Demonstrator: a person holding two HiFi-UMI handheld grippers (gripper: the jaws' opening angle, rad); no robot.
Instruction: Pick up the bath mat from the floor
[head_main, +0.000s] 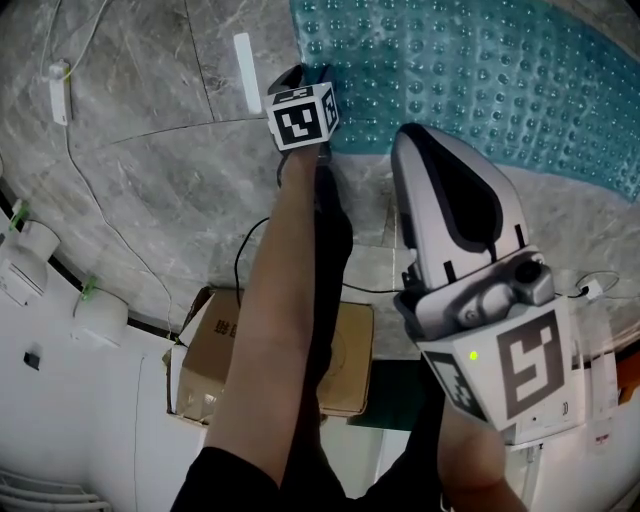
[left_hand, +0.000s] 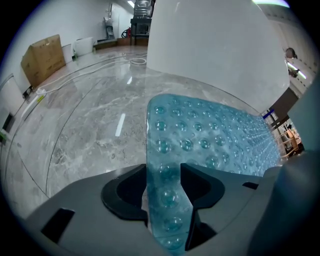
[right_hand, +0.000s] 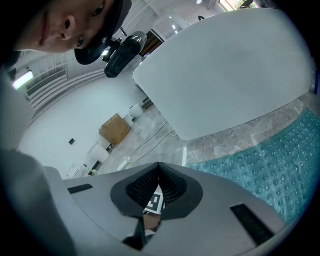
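The teal bath mat (head_main: 480, 80) with round bumps lies flat on the grey marble floor, filling the upper right of the head view. My left gripper (head_main: 307, 72) reaches down at the mat's near left corner. In the left gripper view its jaws (left_hand: 164, 169) stand open, and the mat's edge strip (left_hand: 167, 195) shows in the gap between them, with the rest of the mat (left_hand: 215, 135) spreading beyond. My right gripper (head_main: 416, 135) hangs over the floor just short of the mat's edge. Its jaws (right_hand: 159, 165) meet at the tips with nothing held. The mat (right_hand: 270, 170) shows at that view's right.
A large white rounded fixture (left_hand: 215, 45) rises just behind the mat. A cardboard box (head_main: 270, 370) sits on the floor under the person's left arm (head_main: 275, 300). A white cable (head_main: 110, 230) and a short white strip (head_main: 246, 72) lie on the marble to the left.
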